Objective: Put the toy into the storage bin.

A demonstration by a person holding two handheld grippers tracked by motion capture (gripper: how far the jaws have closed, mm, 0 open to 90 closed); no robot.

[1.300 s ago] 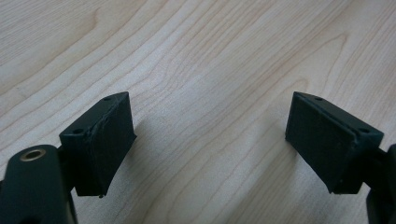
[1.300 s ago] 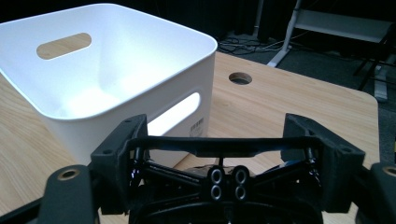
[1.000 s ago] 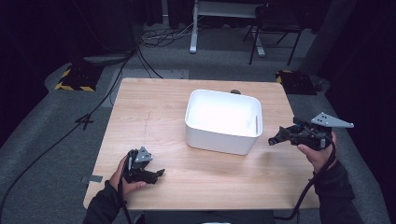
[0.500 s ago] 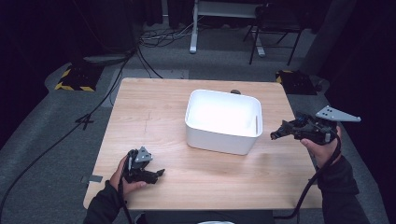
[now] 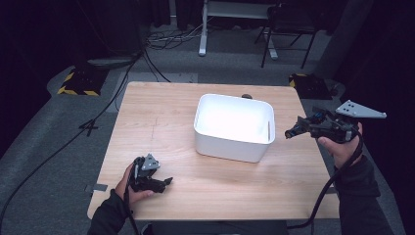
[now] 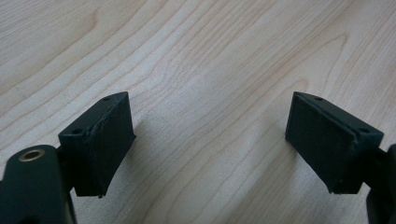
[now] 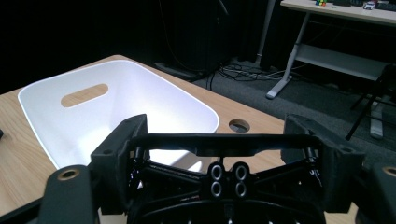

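Observation:
My right gripper hangs in the air just right of the white bin, pointing left at it. In the right gripper view its jaws grip the two ends of a black frame-like part with round sockets. Beyond it the bin shows its inside with nothing in it. My left gripper rests low on the wooden table near the front left corner, pointing right. Its jaws stand open over bare wood.
A round cable hole sits in the table behind the bin. The table's right edge runs under my right hand. Dark floor with cables, a desk frame and a chair lies beyond the far edge.
My right gripper has risen beside the bin and drifted slightly right, still holding the black part. The left gripper has stayed put.

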